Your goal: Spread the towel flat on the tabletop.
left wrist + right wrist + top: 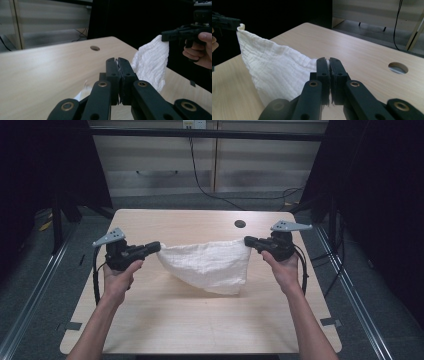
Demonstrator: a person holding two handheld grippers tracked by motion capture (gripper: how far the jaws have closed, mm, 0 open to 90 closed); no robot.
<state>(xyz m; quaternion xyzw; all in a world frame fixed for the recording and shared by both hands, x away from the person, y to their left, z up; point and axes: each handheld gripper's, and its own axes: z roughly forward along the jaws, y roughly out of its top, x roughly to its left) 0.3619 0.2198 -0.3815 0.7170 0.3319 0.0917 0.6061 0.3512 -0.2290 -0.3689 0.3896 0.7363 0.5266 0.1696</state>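
The white crinkled cotton cloth [210, 265] is hanging between the left black two-jaw gripper [159, 246] and the right black two-jaw gripper [246, 240], one upper corner sitting in each closed pair of jaws. Its lower edge is resting on the pale wooden table [200, 320], below and nearer the right gripper. The round cable hole in the tabletop [240, 224] is lying just behind the right gripper's tips, well apart from the left gripper.
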